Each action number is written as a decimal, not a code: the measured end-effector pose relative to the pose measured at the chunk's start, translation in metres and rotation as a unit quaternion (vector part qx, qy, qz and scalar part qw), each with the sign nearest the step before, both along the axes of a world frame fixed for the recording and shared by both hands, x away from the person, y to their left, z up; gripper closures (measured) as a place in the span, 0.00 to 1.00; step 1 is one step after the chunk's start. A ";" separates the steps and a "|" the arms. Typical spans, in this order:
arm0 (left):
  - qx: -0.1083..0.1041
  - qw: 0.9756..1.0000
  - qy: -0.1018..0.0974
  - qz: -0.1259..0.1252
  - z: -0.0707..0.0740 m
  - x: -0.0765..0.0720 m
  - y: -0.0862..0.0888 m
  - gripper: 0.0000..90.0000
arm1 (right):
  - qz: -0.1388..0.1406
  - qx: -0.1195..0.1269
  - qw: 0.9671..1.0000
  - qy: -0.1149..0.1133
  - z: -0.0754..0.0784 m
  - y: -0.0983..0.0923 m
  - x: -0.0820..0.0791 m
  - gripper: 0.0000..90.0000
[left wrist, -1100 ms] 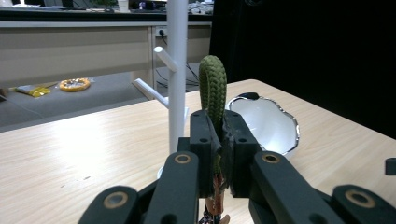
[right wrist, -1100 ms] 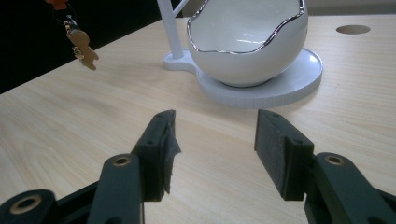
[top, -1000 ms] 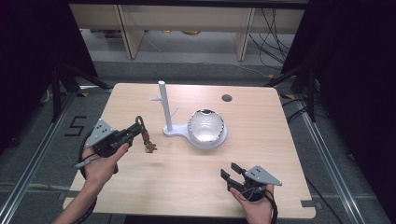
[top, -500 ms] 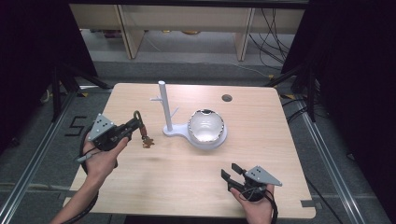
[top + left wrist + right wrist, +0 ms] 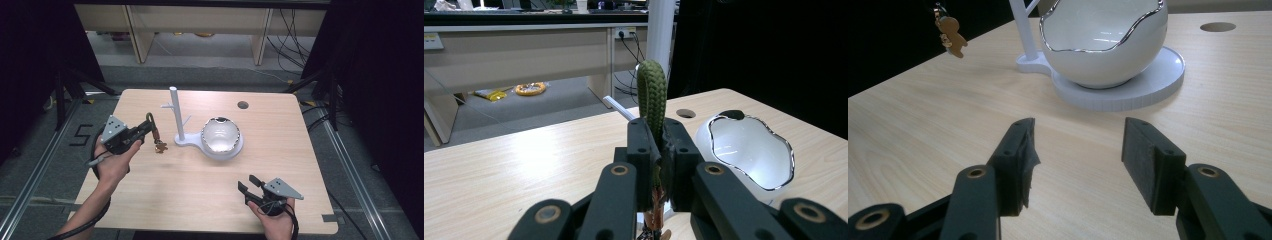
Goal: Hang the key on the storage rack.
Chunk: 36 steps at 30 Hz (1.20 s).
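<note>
Presently the left gripper point(image 5: 145, 131) is closed on a green braided loop point(image 5: 652, 97), the jaws pressed flat against the cord on both sides. In the left gripper view the loop rises above the jaw tips, and below them a dark strap runs down out of the clamp. In the high view a small brown charm point(image 5: 160, 146) hangs from that strap, just over the table point(image 5: 165, 195) or resting on it; which of the two cannot be told. The keyring is thus held at the left of the table, just left of the white stand point(image 5: 177, 114). The stand is an upright post with short pegs, fixed on a white base that also carries a white bowl point(image 5: 220, 135) with a wavy silver rim, to the right of the post.

The right gripper point(image 5: 248, 186) is held at the near right of the table, well apart from the stand, with its jaws standing wide and nothing between them.

The step in hand is judged to be the carry of the keyring toward the stand, with hanging not yet done. For the next move, the loop must be raised above a peg's tip, brought rightward until its opening is over the peg, then lowered before the jaws are released. The loop's opening should be kept facing the peg.
</note>
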<state>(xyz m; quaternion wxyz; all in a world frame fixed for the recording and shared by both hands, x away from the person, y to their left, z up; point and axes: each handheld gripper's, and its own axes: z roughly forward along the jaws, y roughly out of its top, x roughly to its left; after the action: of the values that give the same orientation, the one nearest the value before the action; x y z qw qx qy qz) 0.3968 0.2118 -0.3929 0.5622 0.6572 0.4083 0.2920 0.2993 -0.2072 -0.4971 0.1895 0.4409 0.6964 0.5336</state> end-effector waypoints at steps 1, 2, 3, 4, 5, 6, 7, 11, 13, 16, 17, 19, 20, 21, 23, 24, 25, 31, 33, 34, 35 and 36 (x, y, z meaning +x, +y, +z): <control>0.001 1.000 -0.001 0.000 0.000 0.001 0.000 0.93 | -0.001 0.002 1.000 -0.002 0.000 0.000 0.000 0.53; 0.001 1.000 -0.001 0.001 0.000 0.002 -0.001 0.93 | -0.006 -0.004 1.000 0.001 0.000 0.000 -0.001 0.53; 0.002 1.000 0.001 0.001 0.000 0.003 -0.001 0.93 | -0.001 0.001 1.000 -0.006 -0.001 0.001 0.000 0.53; 0.001 1.000 0.001 0.002 0.000 0.004 -0.002 0.93 | 0.000 0.004 1.000 -0.002 -0.001 0.001 0.000 0.53; 0.001 1.000 0.002 0.002 0.000 0.005 -0.002 0.93 | 0.001 0.006 1.000 -0.001 -0.001 0.002 0.000 0.53; 0.003 1.000 0.002 0.003 0.000 0.006 -0.003 0.92 | 0.001 0.006 1.000 0.001 -0.001 0.002 -0.001 0.53; 0.003 1.000 0.002 0.004 0.000 0.007 -0.003 0.92 | 0.003 0.005 1.000 0.000 -0.001 0.002 0.000 0.53; 0.002 1.000 0.005 0.007 -0.001 0.012 -0.005 0.92 | 0.002 0.007 1.000 0.001 -0.001 0.002 0.000 0.53; 0.004 1.000 0.006 0.008 -0.001 0.015 -0.005 0.93 | 0.001 0.011 1.000 0.003 -0.001 0.002 0.000 0.53; 0.005 1.000 0.009 0.011 -0.002 0.018 -0.007 0.92 | -0.005 0.012 1.000 0.005 -0.002 0.002 -0.001 0.53; 0.006 1.000 0.009 0.010 -0.002 0.020 -0.008 0.92 | -0.004 0.013 1.000 0.003 -0.002 0.002 -0.001 0.53; 0.008 1.000 0.010 0.012 -0.002 0.022 -0.010 0.92 | -0.001 0.012 1.000 0.002 -0.002 0.002 -0.001 0.53; 0.007 1.000 0.010 0.013 -0.002 0.023 -0.011 0.92 | 0.002 0.009 1.000 -0.003 -0.002 0.001 0.000 0.53; 0.010 1.000 0.011 0.013 -0.002 0.024 -0.011 0.92 | 0.002 0.010 1.000 -0.001 -0.001 0.001 0.000 0.53; 0.009 1.000 0.012 0.015 -0.003 0.026 -0.013 0.92 | 0.001 0.010 1.000 0.000 -0.001 0.000 0.000 0.53; 0.010 1.000 0.010 0.016 -0.003 0.028 -0.014 0.92 | 0.000 0.007 1.000 -0.004 -0.001 0.000 0.000 0.53; 0.010 1.000 0.012 0.016 -0.003 0.028 -0.014 0.92 | 0.002 0.008 1.000 -0.003 -0.001 0.000 0.000 0.53; 0.015 1.000 0.014 0.020 -0.003 0.034 -0.018 0.92 | 0.002 0.005 1.000 -0.010 -0.001 0.000 0.000 0.53; 0.014 1.000 0.014 0.022 -0.003 0.035 -0.019 0.92 | -0.005 0.017 1.000 0.004 0.000 0.003 -0.002 0.53; 0.016 1.000 0.014 0.022 -0.003 0.036 -0.019 0.92 | -0.003 0.017 1.000 0.004 0.000 0.002 -0.002 0.53; 0.017 0.999 0.014 0.023 -0.003 0.036 -0.019 0.92 | 0.000 0.006 1.000 -0.007 -0.001 0.000 -0.001 0.53; 0.017 0.999 0.014 0.023 -0.003 0.037 -0.019 0.92 | 0.000 0.006 1.000 -0.005 0.000 0.001 -0.001 0.53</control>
<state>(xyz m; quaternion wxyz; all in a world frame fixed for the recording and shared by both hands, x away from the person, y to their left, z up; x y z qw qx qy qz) 0.4335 0.1923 -0.3963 0.5382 0.6616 0.4257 0.3024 0.2982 -0.2067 -0.4976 0.1901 0.4394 0.6922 0.5400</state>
